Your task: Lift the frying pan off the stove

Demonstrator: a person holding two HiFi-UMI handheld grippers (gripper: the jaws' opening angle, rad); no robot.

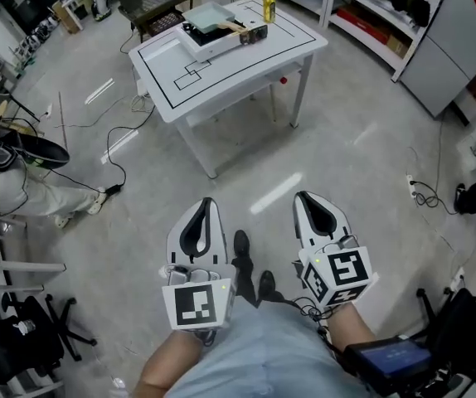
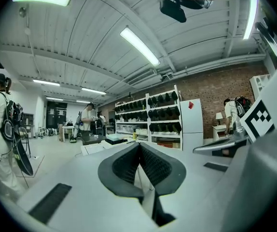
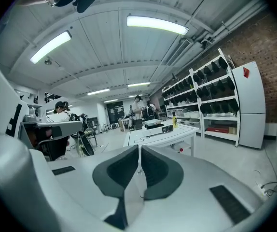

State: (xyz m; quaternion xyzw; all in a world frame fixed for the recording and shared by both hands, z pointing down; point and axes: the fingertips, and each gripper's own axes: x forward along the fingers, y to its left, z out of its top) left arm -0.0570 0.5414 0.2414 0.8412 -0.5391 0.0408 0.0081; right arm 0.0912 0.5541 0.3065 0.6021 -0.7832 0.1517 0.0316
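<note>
Far ahead on the white table [image 1: 246, 69] stands a portable stove [image 1: 213, 41]. On it sits the frying pan [image 1: 208, 15], pale and flat-looking, with a wooden handle [image 1: 236, 27] pointing right. Both grippers hang low over the floor, well short of the table. My left gripper [image 1: 207, 202] is shut and empty, its jaws meeting in the left gripper view [image 2: 139, 145]. My right gripper [image 1: 303, 196] is also shut with nothing in it [image 3: 139, 147]. The right gripper view shows the table [image 3: 162, 135] and stove [image 3: 159, 126] small in the distance.
A yellow bottle [image 1: 269, 7] stands on the table beside the stove. Cables [image 1: 114, 168] trail over the floor left of the table. A person in white [image 1: 22, 191] is at the left, shelving [image 1: 379, 19] and a fridge [image 1: 458, 40] at the right.
</note>
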